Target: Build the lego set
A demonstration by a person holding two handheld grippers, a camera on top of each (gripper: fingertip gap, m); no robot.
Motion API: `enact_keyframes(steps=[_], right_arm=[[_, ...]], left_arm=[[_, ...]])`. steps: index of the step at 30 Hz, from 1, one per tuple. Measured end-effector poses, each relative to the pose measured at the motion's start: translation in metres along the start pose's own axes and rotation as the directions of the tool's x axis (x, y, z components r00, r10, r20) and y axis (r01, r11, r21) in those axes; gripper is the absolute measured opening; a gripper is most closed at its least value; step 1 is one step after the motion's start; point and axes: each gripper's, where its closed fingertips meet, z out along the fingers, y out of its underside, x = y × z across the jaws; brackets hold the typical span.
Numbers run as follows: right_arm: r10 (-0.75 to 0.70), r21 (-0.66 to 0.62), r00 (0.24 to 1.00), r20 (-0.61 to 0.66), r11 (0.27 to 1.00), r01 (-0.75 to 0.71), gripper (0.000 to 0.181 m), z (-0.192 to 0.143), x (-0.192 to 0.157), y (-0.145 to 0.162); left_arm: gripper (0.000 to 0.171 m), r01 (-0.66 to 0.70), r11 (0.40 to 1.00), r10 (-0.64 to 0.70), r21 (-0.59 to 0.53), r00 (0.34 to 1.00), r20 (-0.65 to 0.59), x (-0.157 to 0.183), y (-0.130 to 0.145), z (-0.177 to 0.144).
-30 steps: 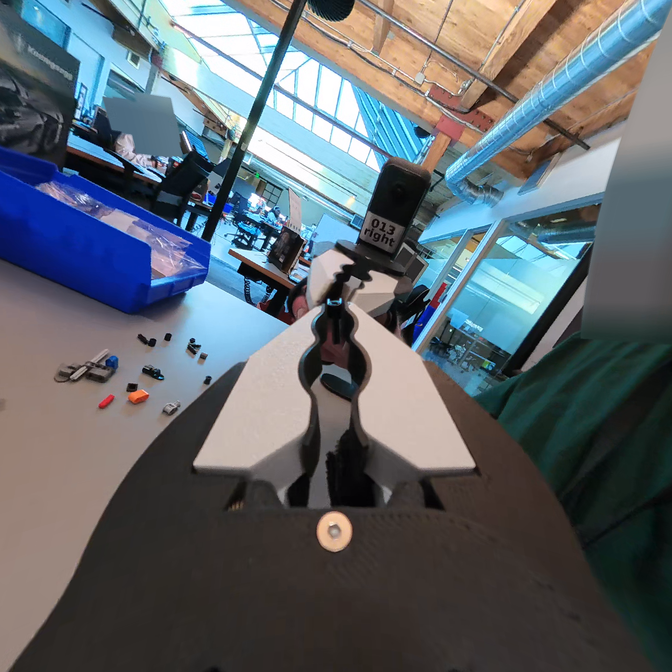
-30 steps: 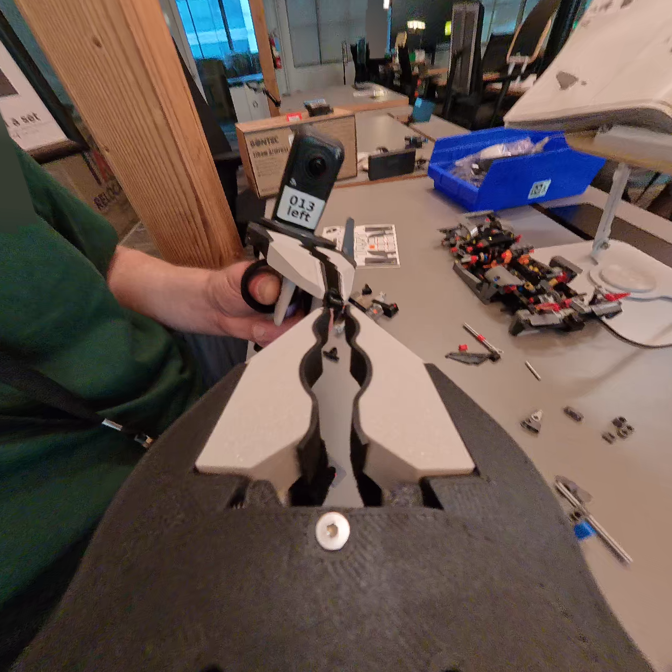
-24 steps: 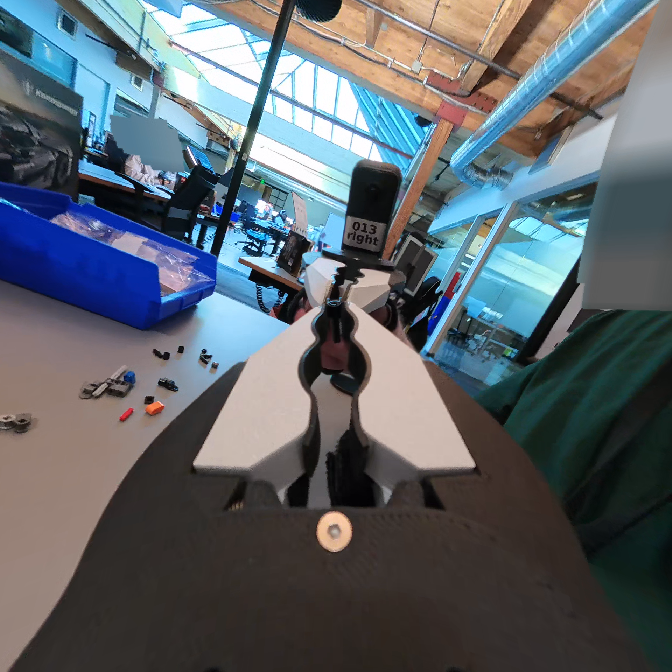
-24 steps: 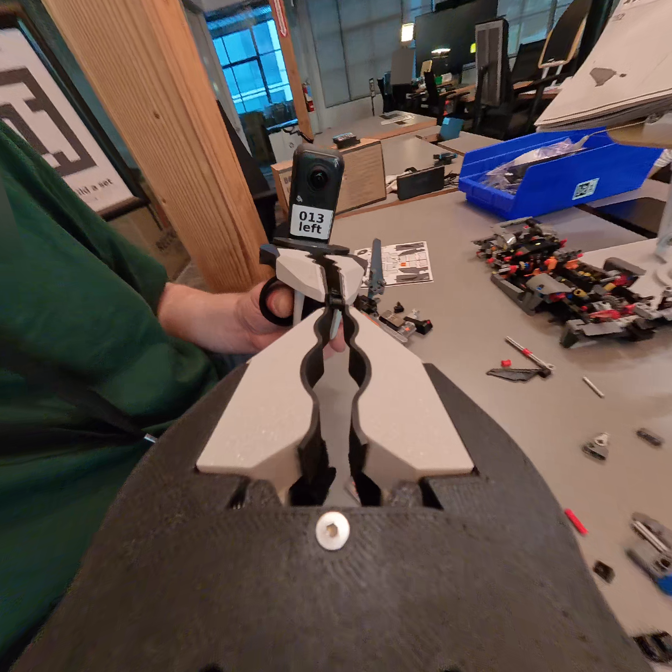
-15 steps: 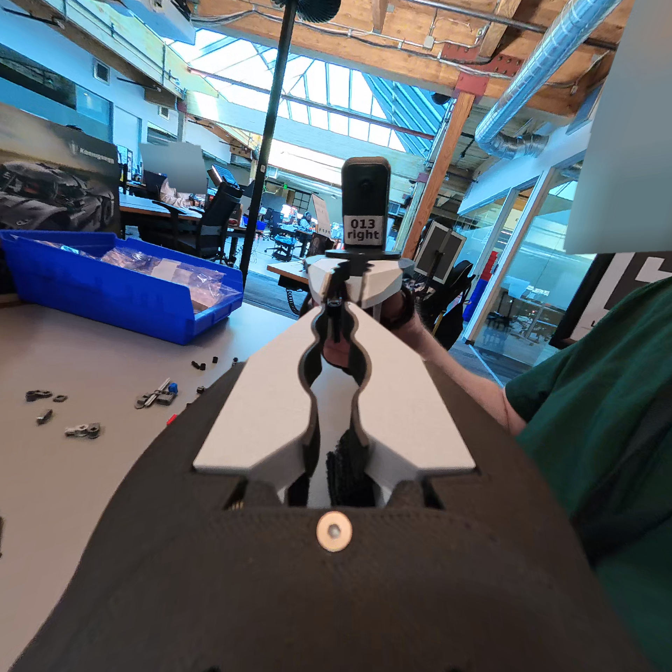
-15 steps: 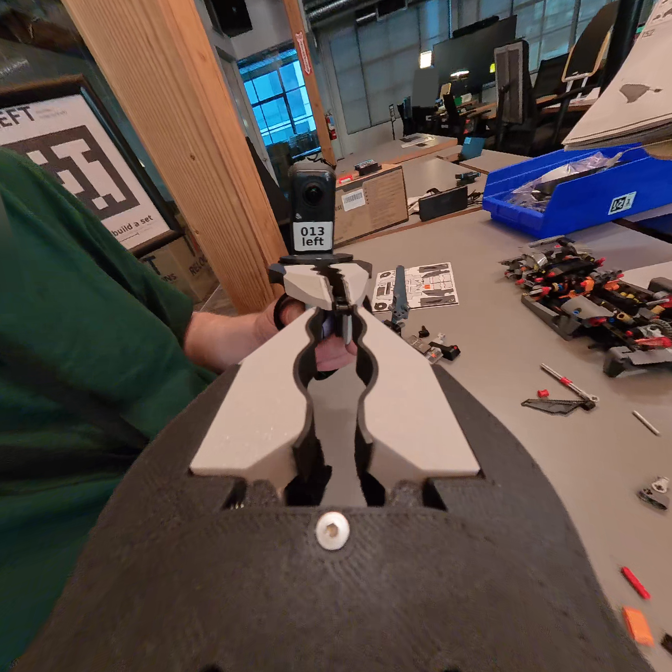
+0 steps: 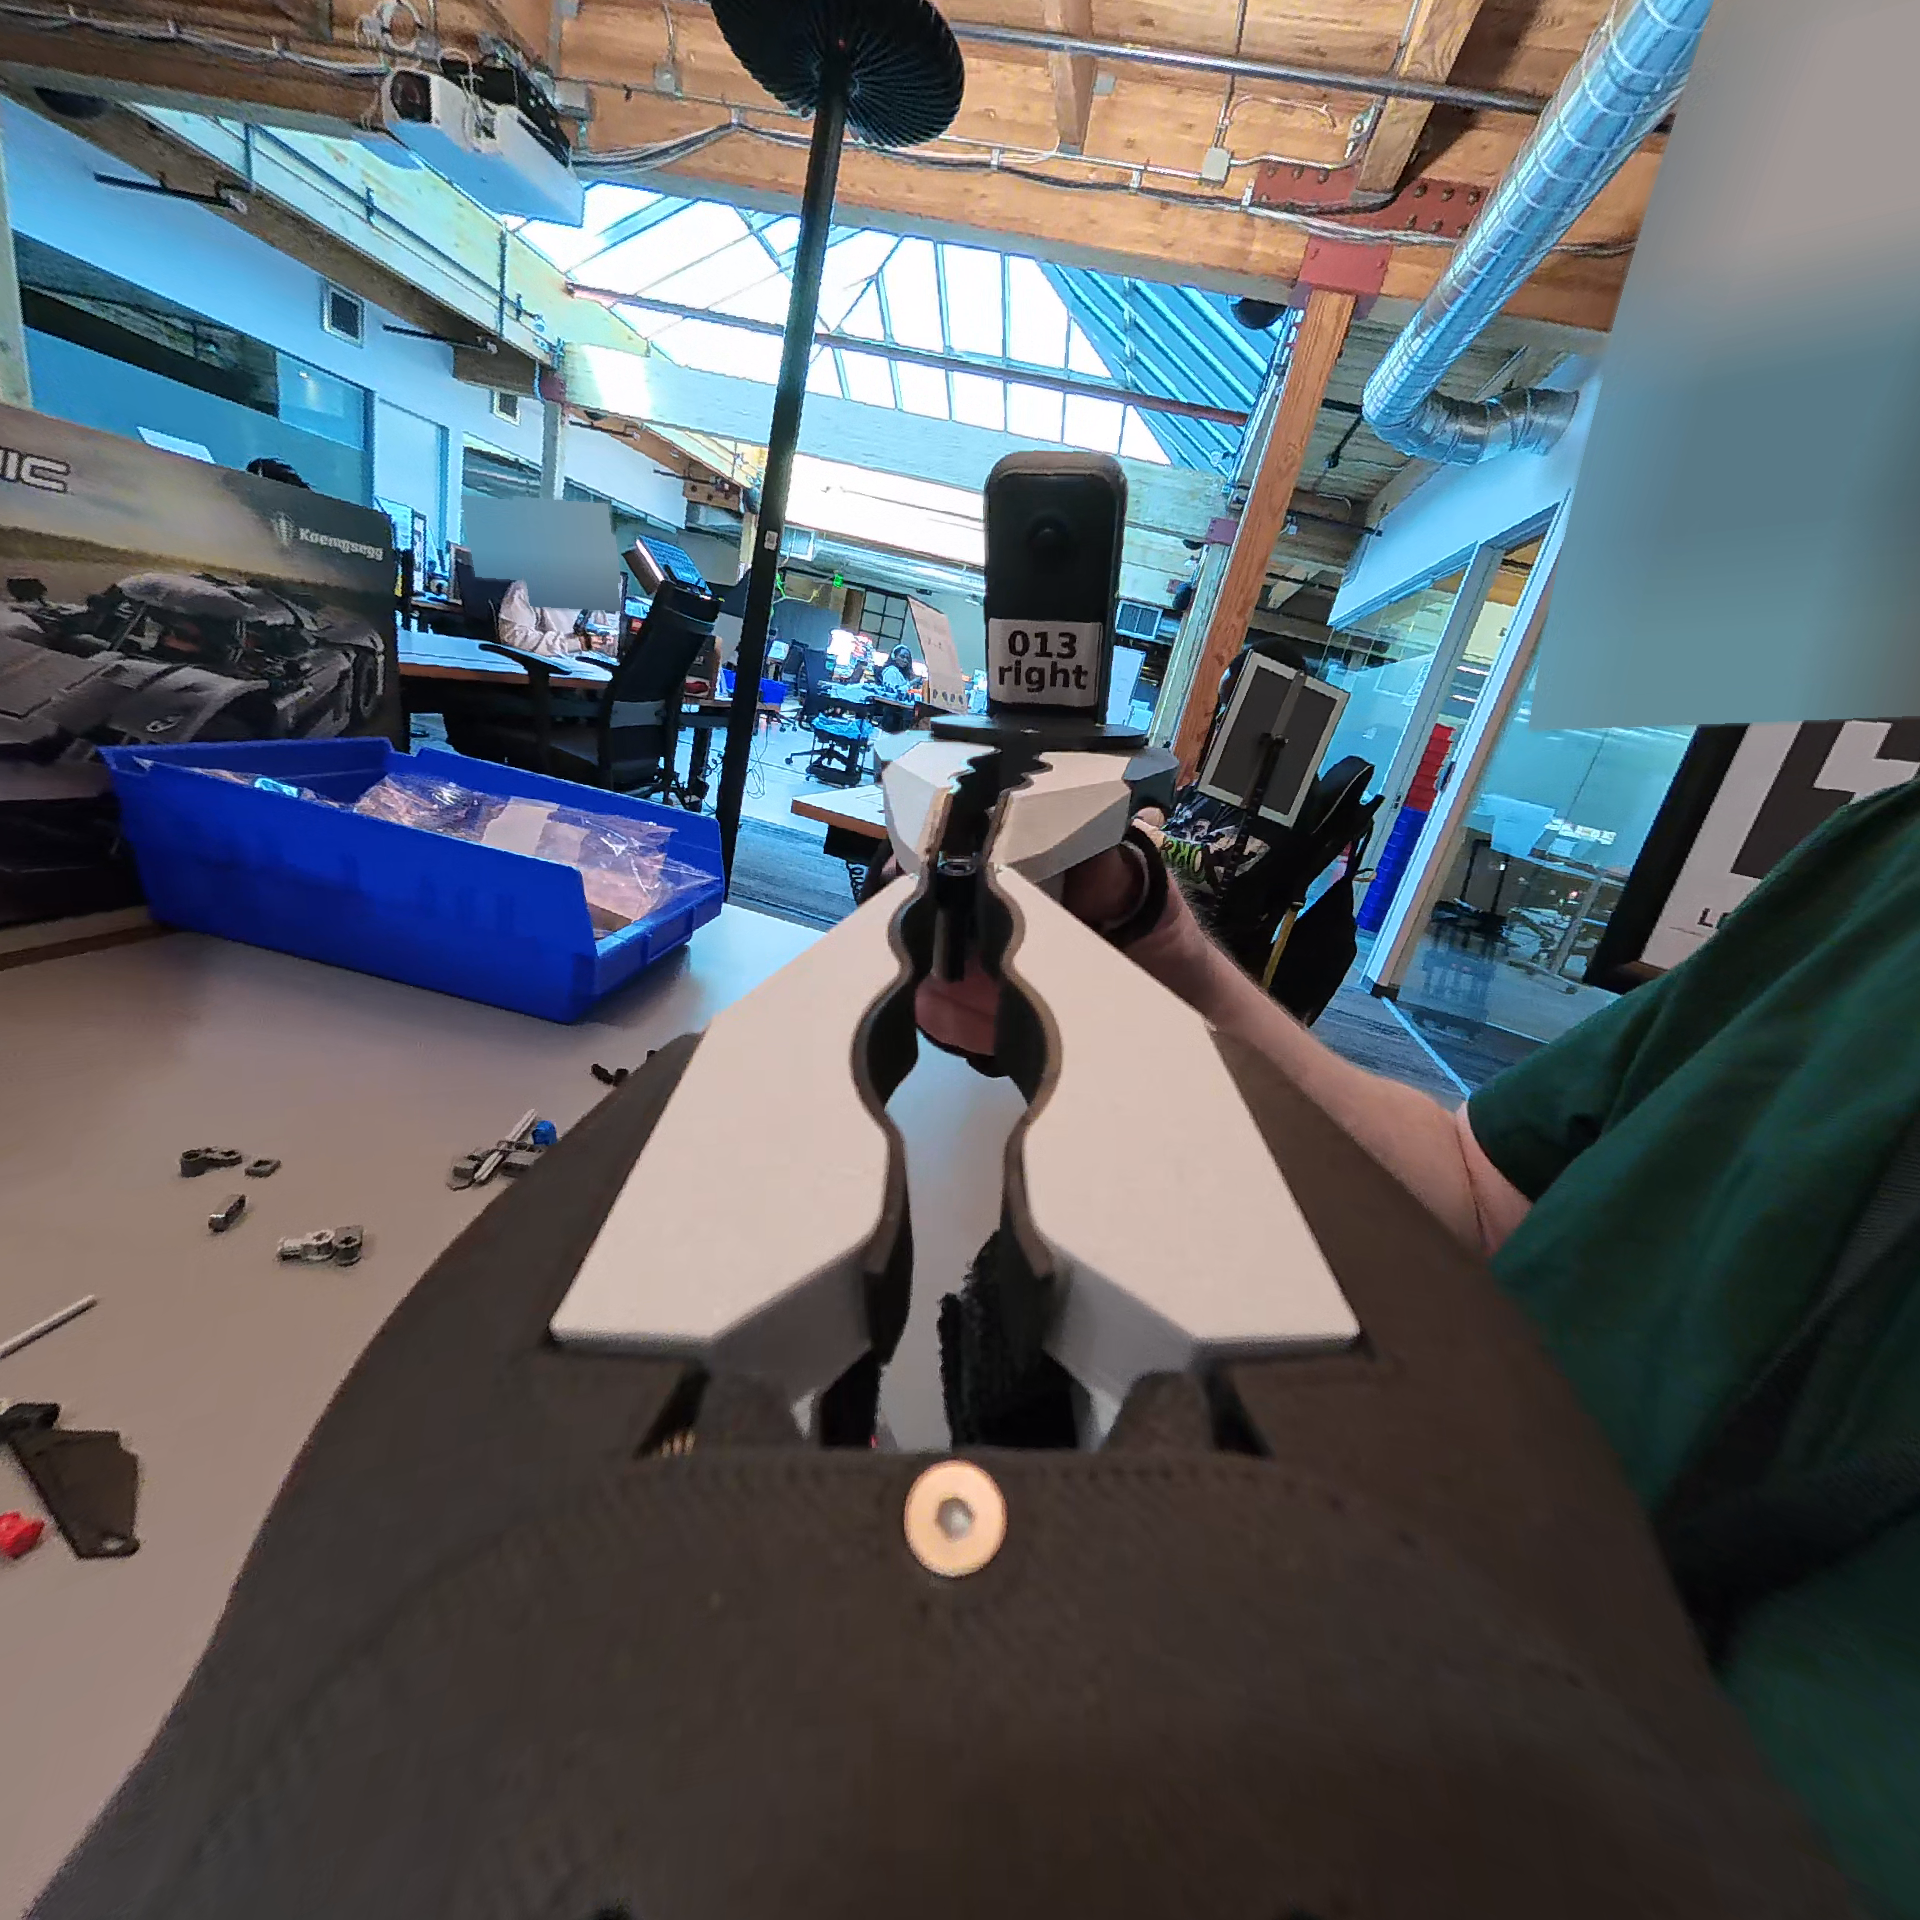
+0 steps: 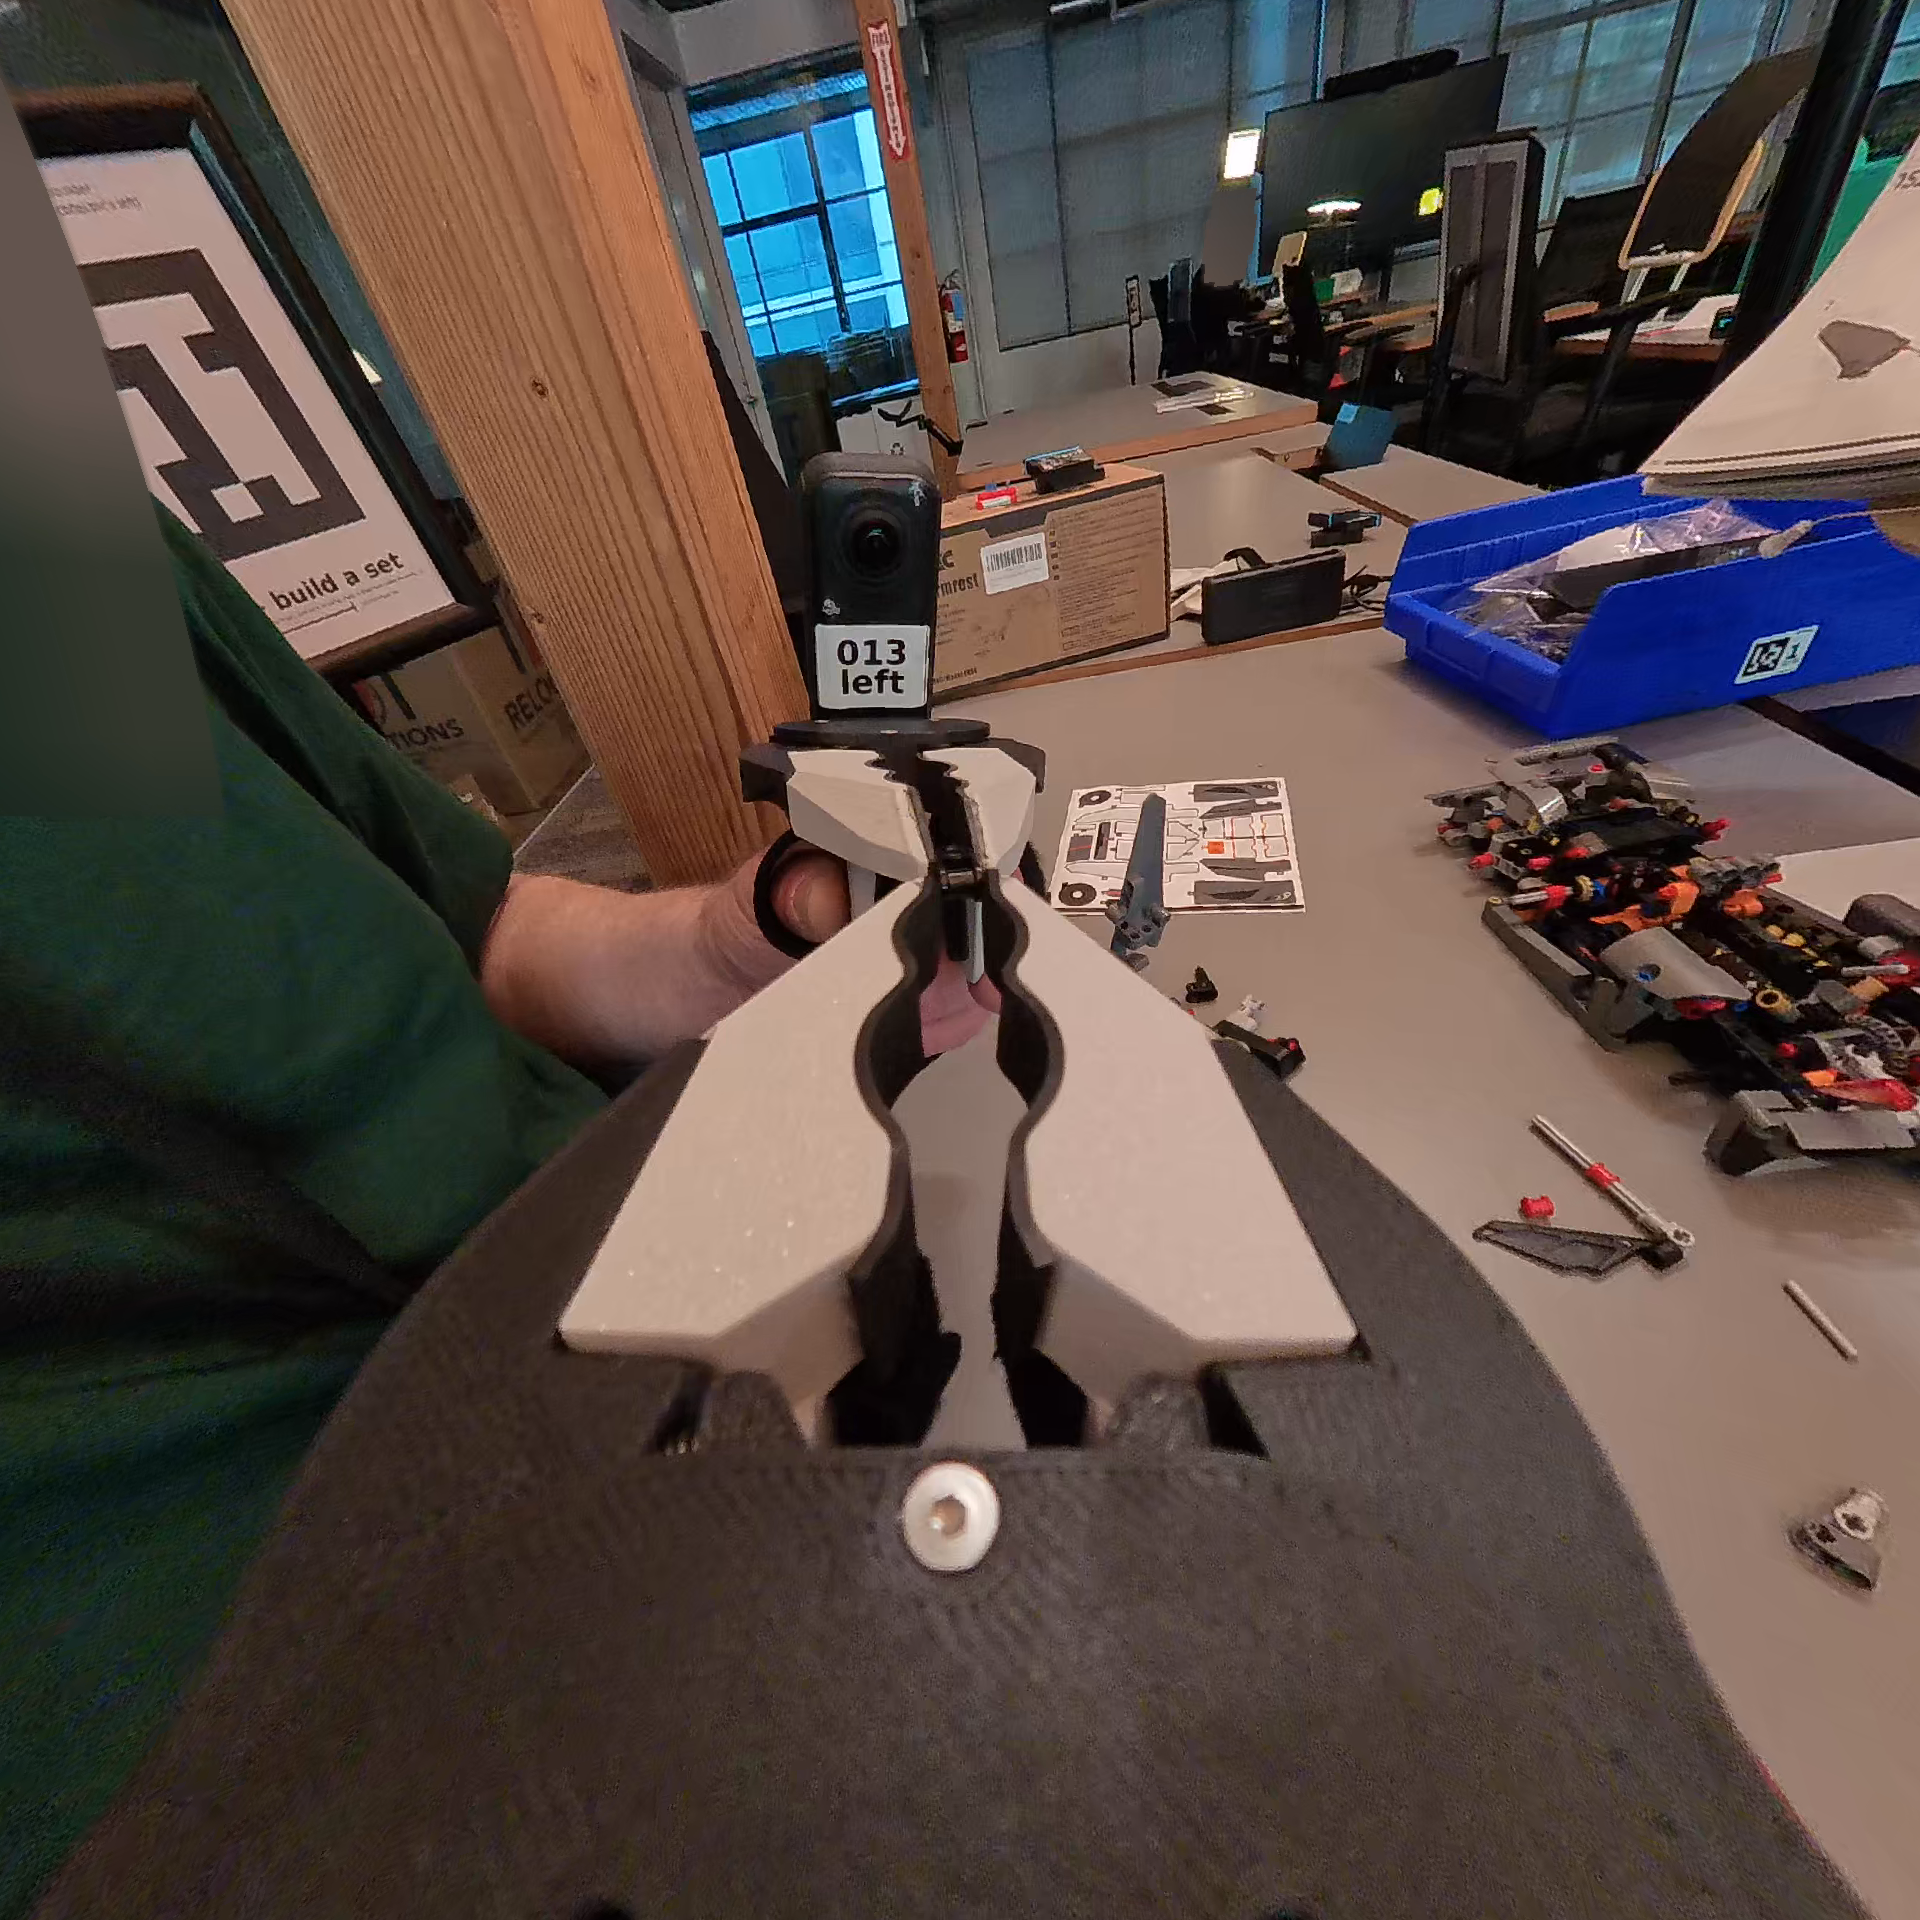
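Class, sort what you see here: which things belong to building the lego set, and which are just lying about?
Belong to the job:
- half-built car model
- sticker sheet
- loose pieces on the table
- blue bin of bagged parts
- small black piece between the claws

Lying about:
- cardboard box
- black office chair

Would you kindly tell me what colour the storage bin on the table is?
The storage bin is bright blue, clearest in the left wrist view.

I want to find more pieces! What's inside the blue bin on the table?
The blue bin holds clear plastic bags, crumpled together, with a white label on one. What is in the bags, and anything lying under them, is hidden by the bin's wall and the crinkled plastic.
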Motion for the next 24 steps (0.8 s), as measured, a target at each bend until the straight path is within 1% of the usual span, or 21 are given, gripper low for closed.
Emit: enact_keyframes(steps=[7, 11, 13, 15, 19, 24], right_arm=[[0.003, -0.001, 1.000, -0.003, 1.000, -0.003, 0.005, 0.003, 0.001, 0.000], [-0.006, -0.017, 1.000, -0.012, 1.000, 0.006, 0.005, 0.003, 0.003, 0.000], [-0.025, -0.031, 0.999, -0.040, 0.999, 0.024, 0.005, -0.002, 0.008, -0.001], [-0.022, -0.030, 0.998, -0.053, 0.999, 0.020, 0.005, -0.012, 0.012, -0.004], [-0.006, -0.106, 0.997, -0.075, 0.994, -0.002, 0.005, -0.020, 0.020, 0.009], [0.067, -0.164, 0.997, -0.047, 0.984, -0.074, 0.005, 0.000, 0.026, 0.034]], left_arm=[[0.006, 0.000, 1.000, 0.000, 0.001, 1.000, 0.001, -0.001, -0.001, -0.006], [0.001, -0.021, 1.000, 0.021, -0.008, 1.000, 0.014, -0.004, -0.001, -0.009], [0.004, -0.006, 1.000, 0.006, 0.004, 1.000, 0.009, -0.004, -0.005, -0.013], [0.006, -0.018, 1.000, 0.018, -0.005, 0.999, 0.026, -0.006, -0.011, -0.023], [0.011, -0.103, 0.992, 0.110, -0.071, 0.990, 0.094, -0.011, -0.021, -0.050], [0.015, -0.188, 0.959, 0.234, -0.212, 0.948, 0.215, -0.028, -0.022, -0.088]])
